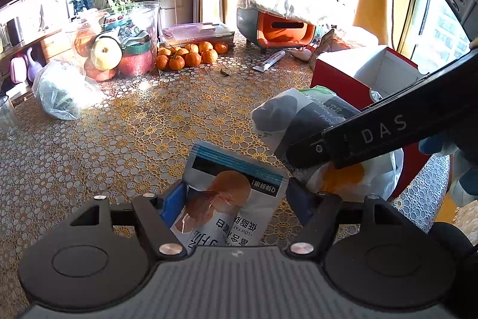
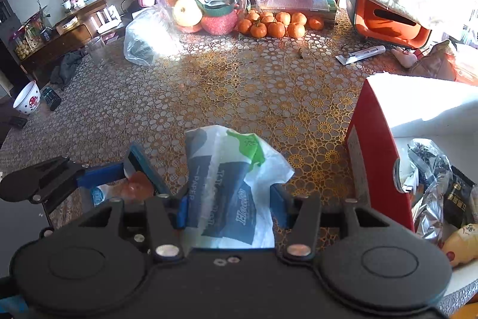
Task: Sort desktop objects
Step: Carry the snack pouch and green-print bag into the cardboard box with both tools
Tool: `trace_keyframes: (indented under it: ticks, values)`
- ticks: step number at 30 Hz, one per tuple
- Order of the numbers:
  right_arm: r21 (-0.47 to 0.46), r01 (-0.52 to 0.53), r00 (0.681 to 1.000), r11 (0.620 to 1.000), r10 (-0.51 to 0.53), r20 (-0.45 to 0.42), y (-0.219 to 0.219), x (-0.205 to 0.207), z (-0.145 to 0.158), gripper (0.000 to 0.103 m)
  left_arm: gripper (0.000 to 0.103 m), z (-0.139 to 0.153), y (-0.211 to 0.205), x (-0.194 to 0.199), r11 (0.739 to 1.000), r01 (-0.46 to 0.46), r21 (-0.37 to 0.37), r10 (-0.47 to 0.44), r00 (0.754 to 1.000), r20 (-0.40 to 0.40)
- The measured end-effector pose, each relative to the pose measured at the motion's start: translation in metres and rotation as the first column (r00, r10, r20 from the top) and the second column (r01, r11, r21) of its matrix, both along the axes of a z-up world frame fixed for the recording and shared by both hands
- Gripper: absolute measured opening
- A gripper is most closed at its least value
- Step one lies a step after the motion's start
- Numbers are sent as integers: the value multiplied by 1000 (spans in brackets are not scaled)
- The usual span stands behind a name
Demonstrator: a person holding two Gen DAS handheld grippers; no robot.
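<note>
My left gripper point(image 1: 236, 195) is shut on a white and blue snack pouch point(image 1: 230, 184) with a meat picture, held above the lace-patterned table point(image 1: 143, 124). My right gripper point(image 2: 230, 204) is shut on a soft tissue pack point(image 2: 230, 169) printed white, green and dark blue, also lifted off the table. The tissue pack point(image 1: 283, 115) hangs just right of the pouch, under the black arm of the right gripper point(image 1: 301, 154). The left gripper point(image 2: 134, 178) sits low at the left of the right wrist view. A red box point(image 2: 373, 151) with a white inside stands at the right and holds several snack packets point(image 2: 433, 187).
Along the table's far side are a clear tub of fruit point(image 1: 119, 38), a pile of mandarins point(image 1: 188, 56), a crumpled plastic bag point(image 1: 59, 91), an orange appliance point(image 1: 280, 32) under plastic wrap and a small tube point(image 1: 269, 62). A drinking glass point(image 1: 7, 118) stands at the left edge.
</note>
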State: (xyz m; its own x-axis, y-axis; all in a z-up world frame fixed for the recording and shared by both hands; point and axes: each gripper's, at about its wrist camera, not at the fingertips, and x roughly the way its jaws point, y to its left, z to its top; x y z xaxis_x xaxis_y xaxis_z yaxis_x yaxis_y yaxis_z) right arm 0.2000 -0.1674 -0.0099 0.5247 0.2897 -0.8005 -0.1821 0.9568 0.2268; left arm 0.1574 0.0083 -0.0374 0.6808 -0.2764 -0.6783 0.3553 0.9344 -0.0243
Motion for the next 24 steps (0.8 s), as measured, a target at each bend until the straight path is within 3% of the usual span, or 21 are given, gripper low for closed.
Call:
trace_keyframes:
  ticks: [24]
  values:
    - [53, 52, 996, 997, -56, 63, -75, -89, 39, 52, 72, 53, -60, -52, 998, 50, -30, -48, 998, 43]
